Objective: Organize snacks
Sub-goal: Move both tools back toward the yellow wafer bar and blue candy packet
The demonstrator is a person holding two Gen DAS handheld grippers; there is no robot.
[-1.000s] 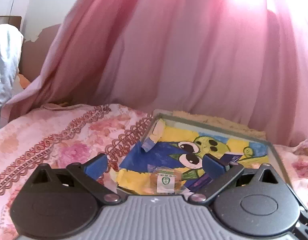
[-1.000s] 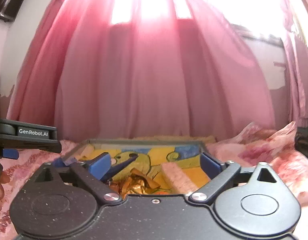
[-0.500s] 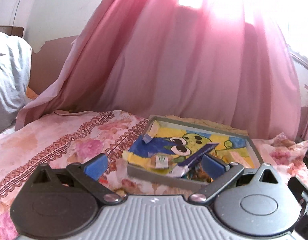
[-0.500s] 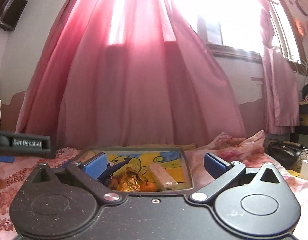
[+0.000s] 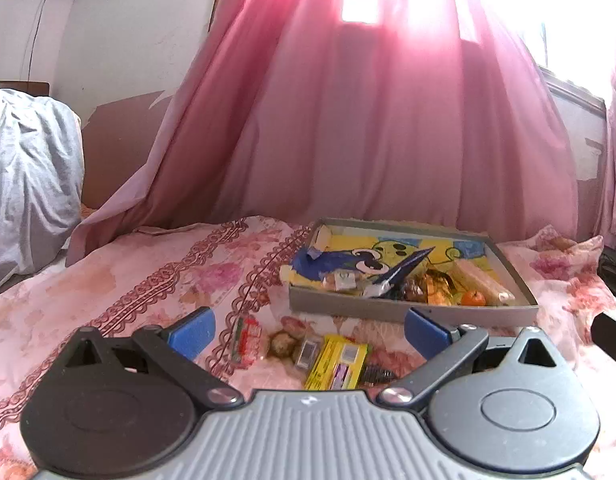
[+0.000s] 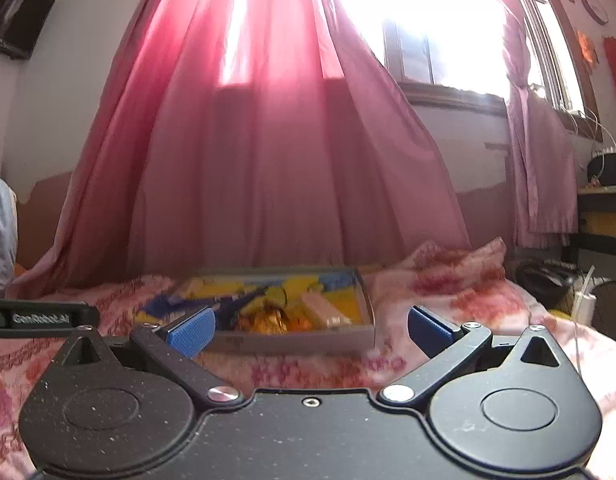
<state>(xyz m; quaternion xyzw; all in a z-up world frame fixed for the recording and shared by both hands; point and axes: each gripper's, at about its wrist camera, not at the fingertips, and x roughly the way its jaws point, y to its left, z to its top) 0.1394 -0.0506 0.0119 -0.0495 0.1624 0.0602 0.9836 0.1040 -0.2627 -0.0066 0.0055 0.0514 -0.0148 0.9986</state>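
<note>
Several snacks already sit in the tray point(image 5: 407, 310) on the bed point(image 5: 108, 280), an orange point(image 5: 473, 298) among them. A yellow packet point(image 5: 335, 366) and smaller wrapped bits lie loose on the bedspread in front of it. Left claw point(image 5: 306, 330) gapes wide, empty, above them; right claw point(image 6: 309, 328) likewise wide and empty.

Left hand-held gripper point(image 5: 306, 328): ribbed light-grey body, two round black side housings with triangular cut-outs, black linkage arms on silver pivot screws, blue textured finger pads point(image 5: 192, 330). Right hand-held gripper point(image 6: 309, 325): same layout but with a speckled black body, one small screw centred on its front edge, silver pivot screws, blue ribbed pads point(image 6: 192, 328). In the right view the left unit's black side bar carries white "GenRobot.AI" lettering.
</note>
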